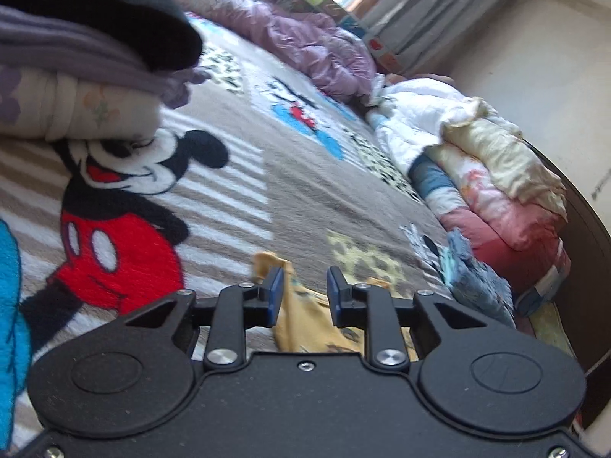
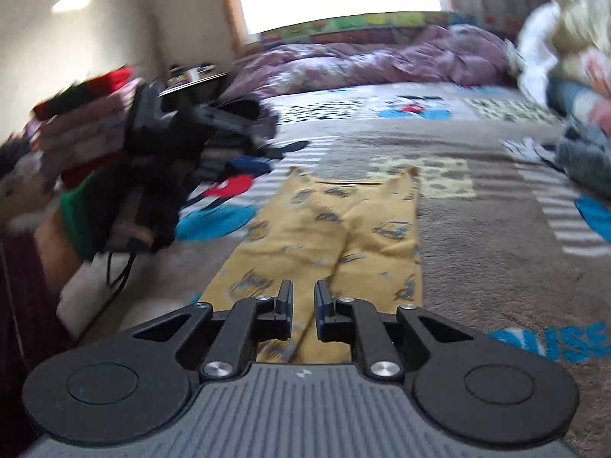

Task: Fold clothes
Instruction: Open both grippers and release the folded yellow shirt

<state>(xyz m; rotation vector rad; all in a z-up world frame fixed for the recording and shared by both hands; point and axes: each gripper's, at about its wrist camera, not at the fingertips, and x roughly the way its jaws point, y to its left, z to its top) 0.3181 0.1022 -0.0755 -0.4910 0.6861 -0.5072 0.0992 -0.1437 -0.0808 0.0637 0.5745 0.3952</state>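
Note:
Yellow printed trousers (image 2: 336, 221) lie flat on the cartoon-mouse blanket (image 2: 477, 252), legs side by side, pointing away from me. My right gripper (image 2: 303, 301) hovers over their near end, jaws a little apart, the cloth showing through the gap but not pinched. In the left wrist view my left gripper (image 1: 305, 290) stands open above one end of the same yellow trousers (image 1: 301, 316), with nothing between its blue pads. The left gripper's black body (image 2: 168, 126) appears blurred at the left of the right wrist view.
A stack of folded clothes (image 1: 76, 76) sits on the left of the bed (image 2: 84, 126). A loose heap of laundry (image 1: 477, 160) and a blue-grey garment (image 1: 473, 278) lie at the right. A purple quilt (image 2: 382, 61) lines the far edge. A person's forearm (image 2: 49, 252) shows at left.

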